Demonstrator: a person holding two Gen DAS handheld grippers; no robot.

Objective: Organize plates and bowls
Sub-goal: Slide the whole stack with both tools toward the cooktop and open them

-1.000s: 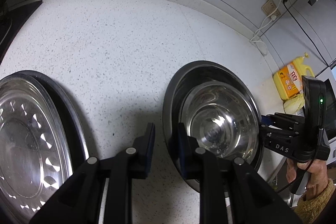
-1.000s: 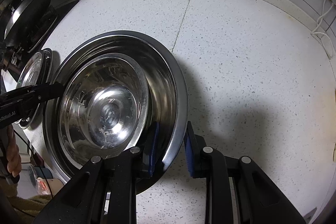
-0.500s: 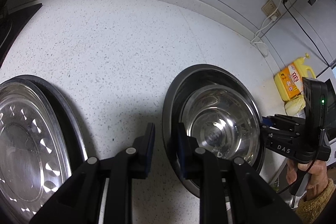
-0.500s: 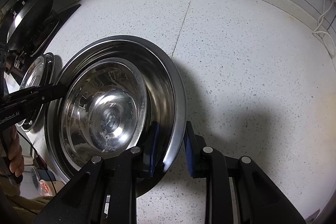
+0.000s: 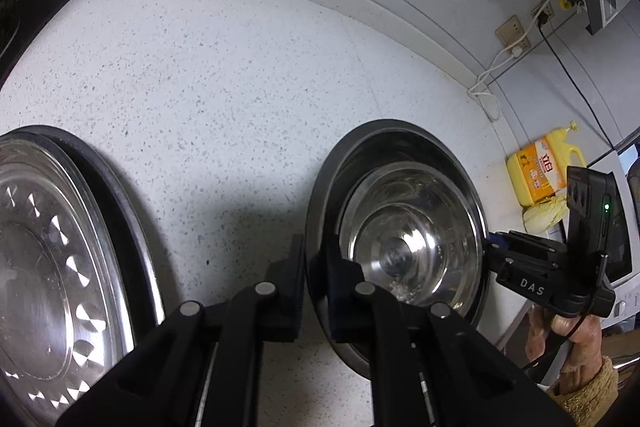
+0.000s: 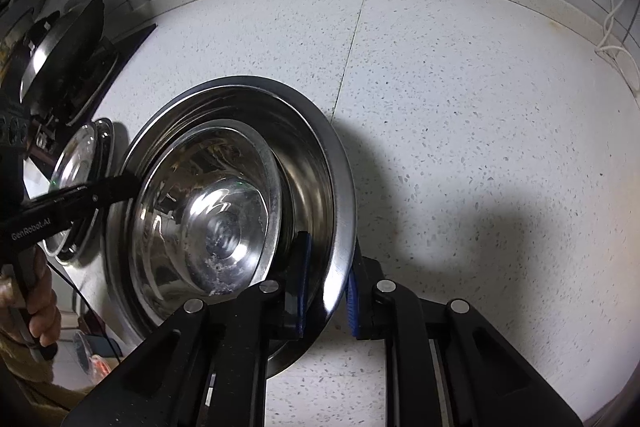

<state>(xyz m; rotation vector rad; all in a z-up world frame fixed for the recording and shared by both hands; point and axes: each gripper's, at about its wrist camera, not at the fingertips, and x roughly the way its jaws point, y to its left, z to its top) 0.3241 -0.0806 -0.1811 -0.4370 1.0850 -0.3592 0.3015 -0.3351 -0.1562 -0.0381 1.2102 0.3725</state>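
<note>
The speckled white table (image 6: pixel 460 115) carries everything, with a raised lip along its far edge and a dark hob at its left end. Toward the near edge sits the big steel bowl (image 6: pixel 320 155), and nested inside it, off-centre toward the left hand-held gripper's side, is the small steel bowl (image 6: pixel 208 211). A patterned steel plate (image 5: pixel 44 251) lies on the table just left of the bowls — apart from them, not touching.

Both grippers have just been closing on the big bowl's rim from opposite sides. The left hand-held gripper (image 5: pixel 314 263) has its pads pinched almost together with the rim between them. The right hand-held gripper (image 6: pixel 326 287) has one blue pad inside the wall and one outside, and it looks clamped on the rim as well.

The step in hand seems to be lifting the nested pair as one. To do it well:

- Raise both hands together and at the same pace, so the big bowl stays level.
- Keep the pinch firm; thin polished steel is slippery and the rim gives little to bite on.
- Watch the small bowl — it sits loose and off-centre, so any tilt would likely send it sliding and rattling toward one wall.
- Clear the plate's edge before carrying sideways, since it lies close on the left.
</note>
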